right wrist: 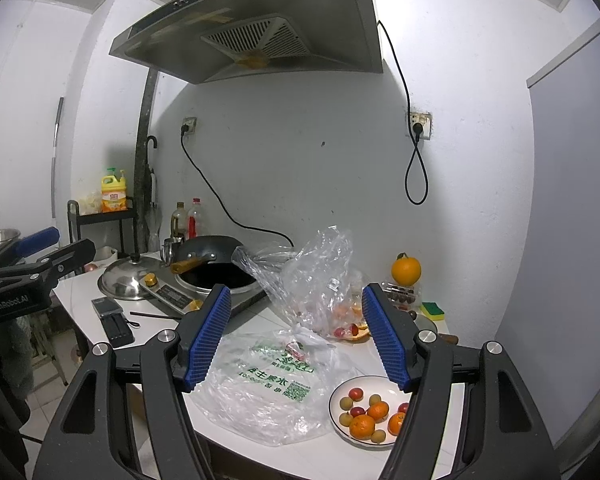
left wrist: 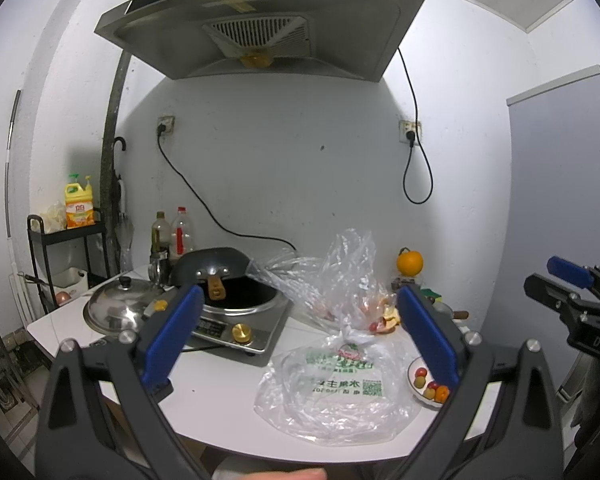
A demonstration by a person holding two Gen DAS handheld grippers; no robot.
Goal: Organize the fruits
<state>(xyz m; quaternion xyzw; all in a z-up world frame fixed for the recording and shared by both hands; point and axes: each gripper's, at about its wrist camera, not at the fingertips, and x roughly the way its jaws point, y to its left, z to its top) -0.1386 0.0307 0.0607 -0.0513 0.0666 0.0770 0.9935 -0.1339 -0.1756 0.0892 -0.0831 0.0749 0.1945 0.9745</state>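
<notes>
A white plate (right wrist: 364, 384) at the table's near right holds mandarins (right wrist: 362, 426), small red fruits (right wrist: 355, 393) and tan round ones (right wrist: 346, 403); its rim (left wrist: 414, 372) shows behind my left gripper's right pad. A flat plastic bag with green print (right wrist: 268, 384) lies left of the plate. Behind it a crumpled clear bag (right wrist: 320, 280) holds fruit pieces and peel. A large orange (right wrist: 406, 270) sits on a box at the back right. My right gripper (right wrist: 296, 336) and left gripper (left wrist: 300, 336) both hover open above the table's front, nothing between their pads.
An induction cooker (right wrist: 172, 296) with a black wok (right wrist: 216, 268) and a steel lid (right wrist: 126, 280) fills the table's left. Bottles (right wrist: 188, 220), a sponge (right wrist: 432, 310), a black device (right wrist: 112, 316) and a black rack (right wrist: 100, 220) stand around. A range hood (right wrist: 252, 28) hangs overhead.
</notes>
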